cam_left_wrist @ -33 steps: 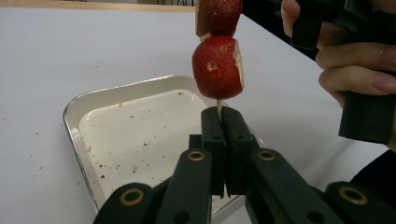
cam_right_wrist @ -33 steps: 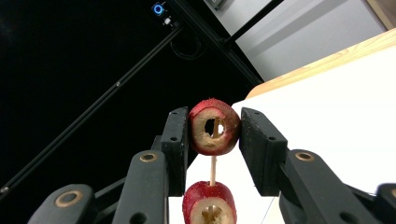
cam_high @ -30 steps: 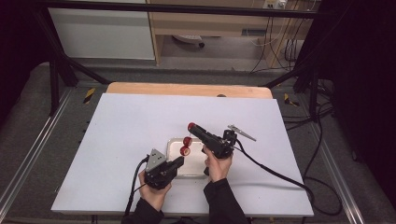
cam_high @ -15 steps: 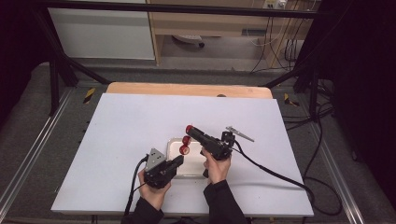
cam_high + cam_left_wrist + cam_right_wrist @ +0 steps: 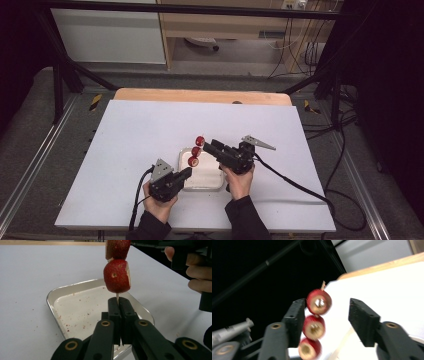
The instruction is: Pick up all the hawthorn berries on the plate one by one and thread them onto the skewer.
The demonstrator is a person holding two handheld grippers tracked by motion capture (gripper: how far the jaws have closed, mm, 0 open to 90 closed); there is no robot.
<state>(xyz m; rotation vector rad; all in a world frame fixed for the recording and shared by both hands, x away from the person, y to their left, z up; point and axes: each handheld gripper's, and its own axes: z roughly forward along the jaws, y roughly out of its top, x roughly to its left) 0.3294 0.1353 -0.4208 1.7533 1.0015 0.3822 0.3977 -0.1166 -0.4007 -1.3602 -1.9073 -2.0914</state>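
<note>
no readable writing or brand on anything in view.

left gripper (image 5: 119, 300): jaws shut tight on the thin wooden stick of a fruit skewer (image 5: 117, 277), pinching its bare lower end. in the high view this gripper (image 5: 186, 173) sits at the near-left edge of a white tray (image 5: 210, 182), held by the left hand (image 5: 159, 205).

skewer stands roughly upright above the tray w/ 3 red fruit pieces (image 5: 196, 151) stacked along it; in the high view they run from near the tray's far-left corner up toward the far side. in the left gripper view the lowest piece is just above the jaw tips, cut face pale, small hole in the skin. tray (image 5: 75, 312) below is bare white w/ red specks.

right gripper (image 5: 325, 320): jaws wide open, 1 each side of the skewer's top pieces (image 5: 319, 302), not clamped. left jaw looks close against the fruit; can't tell if touching, view is blurred. stick tip pokes out above the top piece. in the high view this gripper (image 5: 206, 145) points left at the skewer, right hand (image 5: 239, 180) behind it.

white counter (image 5: 130, 130) under all, tray near its near-centre.
</note>
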